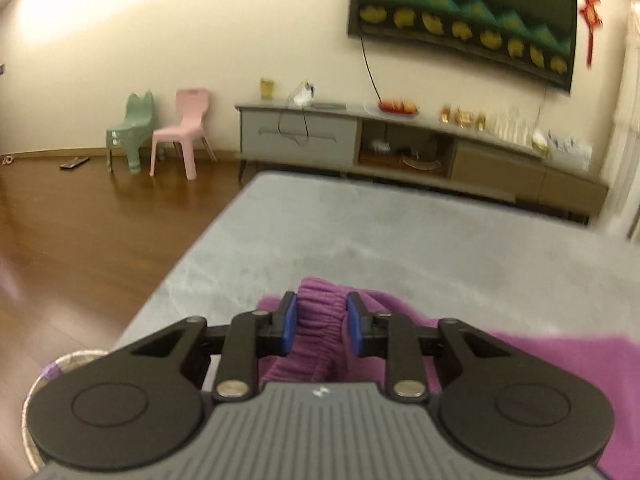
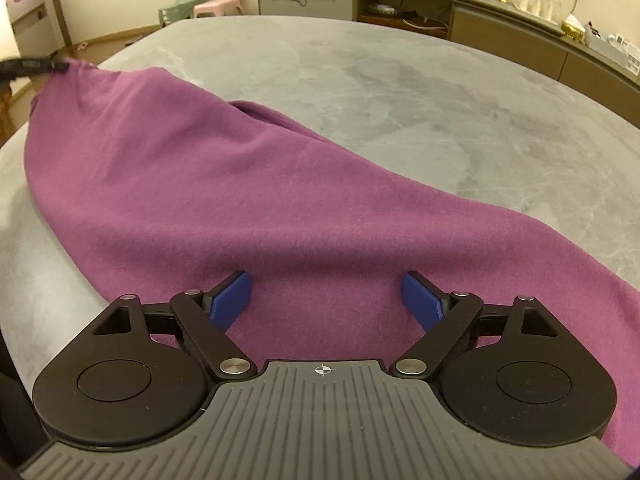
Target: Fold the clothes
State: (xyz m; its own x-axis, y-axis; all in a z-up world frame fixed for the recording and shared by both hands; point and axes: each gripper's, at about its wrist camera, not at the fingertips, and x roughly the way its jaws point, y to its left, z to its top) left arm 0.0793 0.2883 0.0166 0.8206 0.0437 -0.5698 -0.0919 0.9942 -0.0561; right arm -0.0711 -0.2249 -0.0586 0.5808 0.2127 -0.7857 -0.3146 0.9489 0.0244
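Here, left gripper (image 1: 321, 326) pinching purple garment (image 2: 224, 200) (ribbed edge), right gripper (image 2: 327, 302) spread above it, grey table (image 2: 400, 92).

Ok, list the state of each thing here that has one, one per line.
Left gripper: shut on the ribbed band of the purple garment.
Right gripper: open, fingers spread over the cloth, holding nothing.
Purple garment: unfolded, stretched across the grey table, one end lifted.
TV: on, showing a picture.
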